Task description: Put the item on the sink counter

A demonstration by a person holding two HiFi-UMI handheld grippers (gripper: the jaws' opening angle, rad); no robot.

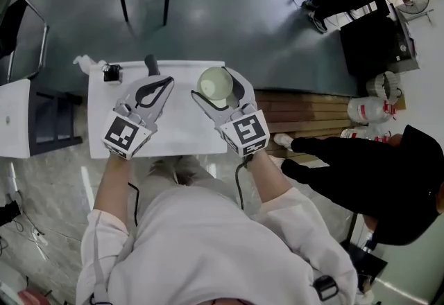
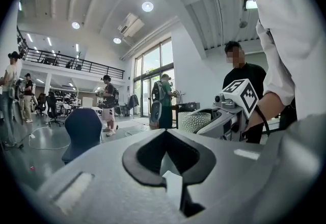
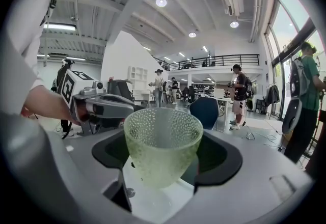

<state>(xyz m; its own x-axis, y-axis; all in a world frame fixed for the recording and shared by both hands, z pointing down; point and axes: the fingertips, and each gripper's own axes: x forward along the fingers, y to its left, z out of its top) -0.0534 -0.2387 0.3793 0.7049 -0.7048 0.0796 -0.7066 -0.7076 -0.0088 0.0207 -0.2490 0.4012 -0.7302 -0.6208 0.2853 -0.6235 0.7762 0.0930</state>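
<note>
One cup (image 3: 163, 144) is the task's thing: pale green, see-through glass, its wall covered with small raised dots, wide at the mouth and narrowing to a rounded base. It stands upright, mouth up, between the jaws of the right gripper (image 3: 164, 169), which press on its lower half from both sides, so this gripper is grasping the cup. The cup looks empty; through its wall only the dark jaw pads behind it show. In the head view the cup (image 1: 215, 83) sits at the far tip of the right gripper (image 1: 220, 94), over the far right part of a white table (image 1: 182, 132) that lies below both grippers. The left gripper (image 2: 168, 164) is beside the right one, to its left and apart from it; its jaws are clenched together with nothing between them. Left of the left gripper (image 1: 154, 86), a small black thing (image 1: 112, 73) rests on the table's far corner.
</note>
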